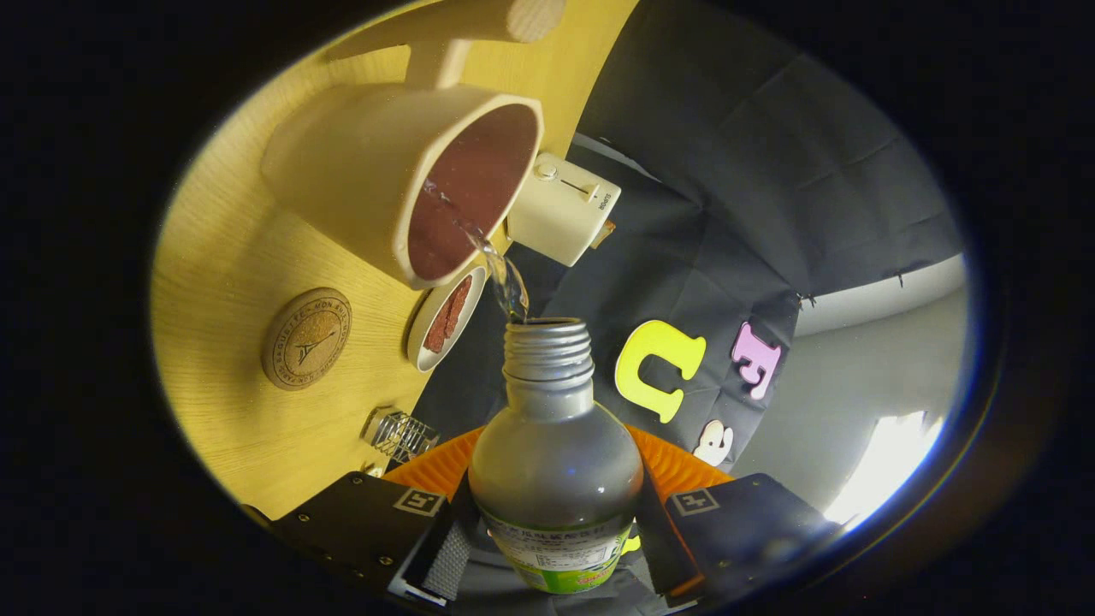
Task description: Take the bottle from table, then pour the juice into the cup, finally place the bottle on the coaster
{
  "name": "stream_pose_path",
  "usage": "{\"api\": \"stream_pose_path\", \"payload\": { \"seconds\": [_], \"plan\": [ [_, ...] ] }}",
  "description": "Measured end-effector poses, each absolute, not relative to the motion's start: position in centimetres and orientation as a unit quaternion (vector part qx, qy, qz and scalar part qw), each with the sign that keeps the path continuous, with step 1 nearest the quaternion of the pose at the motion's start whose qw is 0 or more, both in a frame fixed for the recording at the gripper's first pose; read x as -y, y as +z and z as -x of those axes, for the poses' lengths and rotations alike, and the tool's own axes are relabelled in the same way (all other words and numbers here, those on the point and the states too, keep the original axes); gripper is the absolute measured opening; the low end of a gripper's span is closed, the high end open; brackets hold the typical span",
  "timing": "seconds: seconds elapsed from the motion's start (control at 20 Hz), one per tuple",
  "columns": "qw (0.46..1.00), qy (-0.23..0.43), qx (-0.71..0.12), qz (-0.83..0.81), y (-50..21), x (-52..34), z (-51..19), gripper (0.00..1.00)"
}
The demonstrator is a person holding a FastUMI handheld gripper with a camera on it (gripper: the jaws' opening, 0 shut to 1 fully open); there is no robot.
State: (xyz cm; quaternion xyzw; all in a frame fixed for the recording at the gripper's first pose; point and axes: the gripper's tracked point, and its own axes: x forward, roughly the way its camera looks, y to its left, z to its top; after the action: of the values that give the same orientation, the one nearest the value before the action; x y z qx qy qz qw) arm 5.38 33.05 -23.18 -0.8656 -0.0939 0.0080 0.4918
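Lower centre of the frame: the gripper (556,522) is closed about the body of the bottle (554,462), one finger pressed to each side of it just above the label, no gap visible at either pad. Bottle's long axis runs straight ahead from the fingers, neck and open threaded mouth leading, cap off. The whole view is rolled, the table (222,282) standing up across the left of the frame, so the bottle reads as tipped well over. From the mouth a thin clear stream (505,278) arcs up and left over the rim of the cup (385,171), pale outside, dark reddish inside, in the upper left just beyond the mouth. Pour step in hand, I judge; fill level not readable. A small dish (445,316) sits just below the cup's rim, a white toaster (565,210) to its right. The round cork coaster (305,338) lies at mid-left, left of the bottle neck and nearer the fingers than the cup, apart from both cup and dish. Next move likely turns on righting the bottle, then carrying it leftward to that disc. A small ribbed glass object (398,434) lies between coaster and fingers.
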Motion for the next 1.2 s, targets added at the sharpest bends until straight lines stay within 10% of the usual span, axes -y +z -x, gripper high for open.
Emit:
{"api": "stream_pose_path", "payload": {
  "seconds": [1.2],
  "plan": [
    [0.391, 0.025, 0.078, 0.917, -24.0, -34.2, -5.2, 0.80]
  ]
}}
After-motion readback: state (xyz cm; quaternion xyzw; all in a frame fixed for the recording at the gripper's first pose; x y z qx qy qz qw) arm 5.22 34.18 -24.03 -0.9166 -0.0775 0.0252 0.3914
